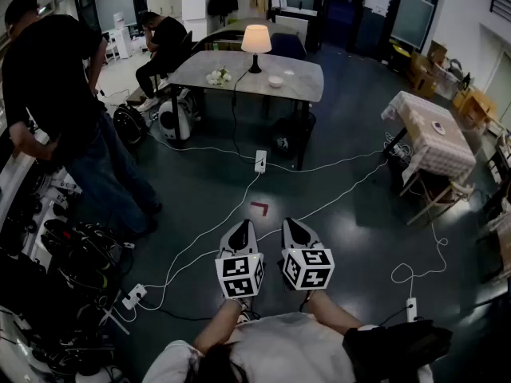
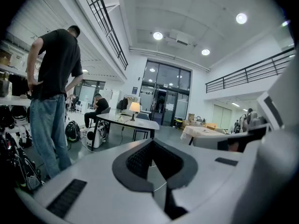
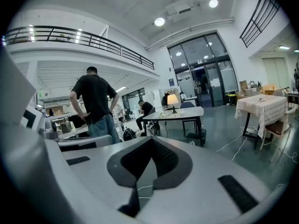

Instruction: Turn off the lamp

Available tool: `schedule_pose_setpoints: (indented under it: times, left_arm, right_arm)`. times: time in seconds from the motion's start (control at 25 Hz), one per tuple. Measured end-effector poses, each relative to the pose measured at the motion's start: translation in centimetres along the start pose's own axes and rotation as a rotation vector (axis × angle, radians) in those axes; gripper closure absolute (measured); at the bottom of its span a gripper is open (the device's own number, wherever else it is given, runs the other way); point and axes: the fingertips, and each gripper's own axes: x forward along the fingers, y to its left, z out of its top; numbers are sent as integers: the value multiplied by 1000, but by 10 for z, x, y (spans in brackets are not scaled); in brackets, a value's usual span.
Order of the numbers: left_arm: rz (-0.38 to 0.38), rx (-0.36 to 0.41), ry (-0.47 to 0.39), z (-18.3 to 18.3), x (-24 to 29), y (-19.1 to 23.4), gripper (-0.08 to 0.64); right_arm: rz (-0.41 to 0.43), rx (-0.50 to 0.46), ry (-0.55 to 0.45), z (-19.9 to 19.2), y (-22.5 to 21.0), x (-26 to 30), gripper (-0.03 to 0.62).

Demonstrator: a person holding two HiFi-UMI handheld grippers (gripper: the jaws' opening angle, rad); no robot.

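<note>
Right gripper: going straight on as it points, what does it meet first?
Way looks free nearby. The right gripper, shut, tilts slightly down toward the table with the lamp; likely the floor first, depth unclear.

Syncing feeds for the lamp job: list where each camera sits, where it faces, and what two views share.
Head view: on the person's head, looking steeply down at floor, ahead to the lit lamp on the table; shows forearms, left claw and right claw.
Left gripper view: on the left claw, facing the lamp across the room; shows its shut jaws.
Right gripper view: on the right claw, same heading; shows its shut jaws.
Shared: both gripper views show lamp, table, standing person.
</note>
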Motion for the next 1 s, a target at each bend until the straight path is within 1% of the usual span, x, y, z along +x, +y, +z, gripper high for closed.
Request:
schedule_pose_setpoints:
  times: [0.36,0.56,0.84,1.0]
  left_arm:
    - [-2,3,1,4,6,16,565]
    - [-10,15,7,5,6,36,565]
    - [-30,50,17,13,2,73,565]
    - [-34,25,36,4,5,92,565]
  right_arm:
    - [-6,8,6,-1,7,16,594]
    - [-13,56,15,-5,17,33,593]
    - [-69,70,17,-6,28,50,593]
    - [-103,54,38,-14,30,52,594]
